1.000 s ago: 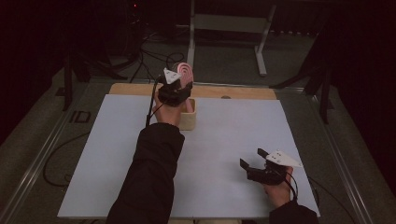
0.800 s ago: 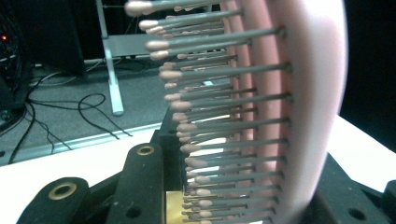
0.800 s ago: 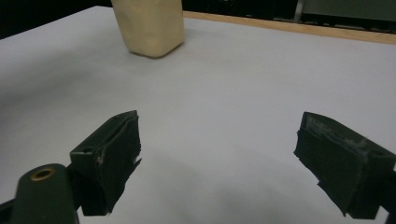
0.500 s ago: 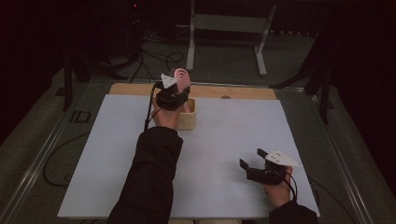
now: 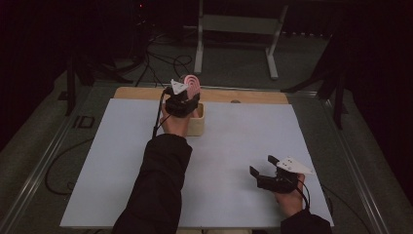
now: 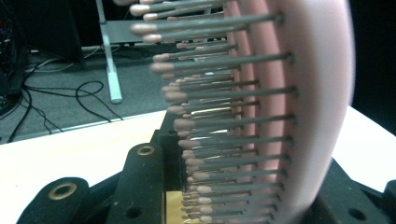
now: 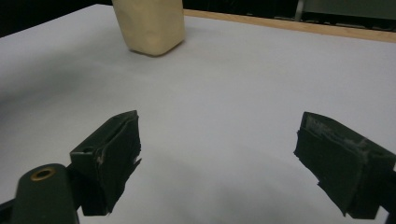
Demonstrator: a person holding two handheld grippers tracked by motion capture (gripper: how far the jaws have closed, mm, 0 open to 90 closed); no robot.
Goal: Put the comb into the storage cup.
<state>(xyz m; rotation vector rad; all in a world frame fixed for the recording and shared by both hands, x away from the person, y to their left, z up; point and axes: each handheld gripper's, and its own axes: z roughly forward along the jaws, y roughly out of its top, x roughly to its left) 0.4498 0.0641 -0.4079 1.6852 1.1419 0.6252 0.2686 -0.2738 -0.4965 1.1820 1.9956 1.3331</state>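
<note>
Left tool (image 5: 186,92) clamps the pink hairbrush (image 5: 191,84) above the wooden holder (image 5: 197,125), positioned for insertion; right tool (image 5: 263,168) rests wide, empty.

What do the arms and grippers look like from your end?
Both grippers are black, each topped by a grey three-cornered plate: left gripper, right gripper. Black jaws with brass-ringed holes. A black cable trails from the left one. Black sleeve on the left arm.

Only the wooden box (image 5: 197,125) apparently interrupts the open table (image 5: 234,141).

Pink hairbrush (image 5: 191,84) above wooden box (image 5: 197,123)
</note>
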